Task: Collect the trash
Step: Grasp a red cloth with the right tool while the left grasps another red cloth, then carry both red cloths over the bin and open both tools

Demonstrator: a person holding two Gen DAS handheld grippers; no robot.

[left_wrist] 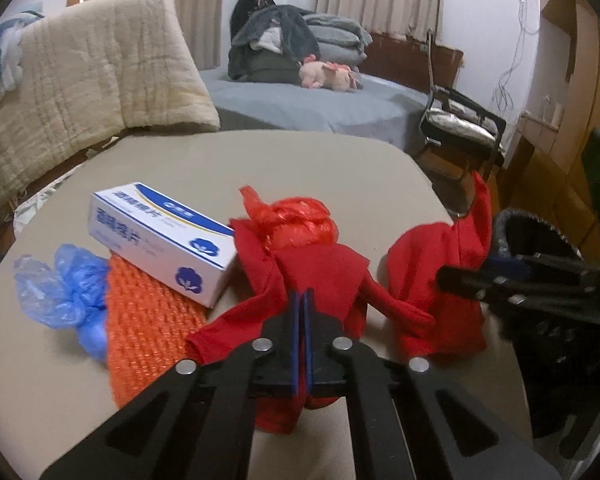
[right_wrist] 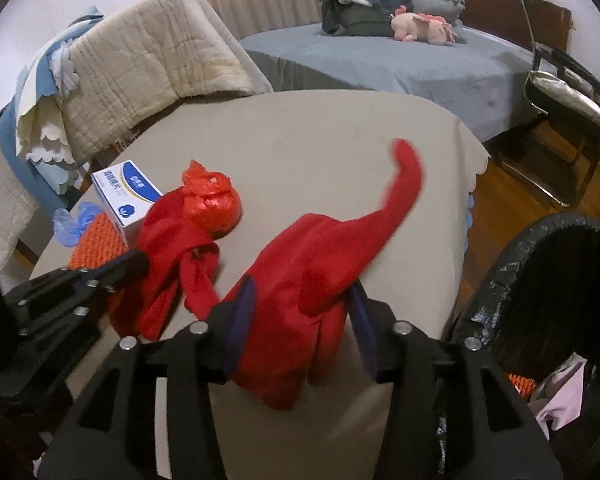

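Observation:
My left gripper (left_wrist: pixel 303 300) is shut on a red cloth (left_wrist: pixel 324 276) just above the beige table (left_wrist: pixel 284 160). My right gripper (right_wrist: pixel 304 296) has its jaws closed around a second red cloth (right_wrist: pixel 320 248), whose tail (right_wrist: pixel 404 176) rises blurred. A knotted red plastic bag (left_wrist: pixel 300 220) lies behind the left cloth; it also shows in the right wrist view (right_wrist: pixel 212 200). A white and blue box (left_wrist: pixel 160 236), a crumpled blue plastic bag (left_wrist: pixel 68 288) and an orange mesh pad (left_wrist: pixel 148 320) lie at the table's left.
A black-lined trash bin (right_wrist: pixel 548 280) stands off the table's right edge, with pale trash inside; it also shows in the left wrist view (left_wrist: pixel 540 240). A quilt-draped chair (left_wrist: pixel 92 72), a bed (left_wrist: pixel 320 100) and a folding chair (right_wrist: pixel 568 92) stand behind.

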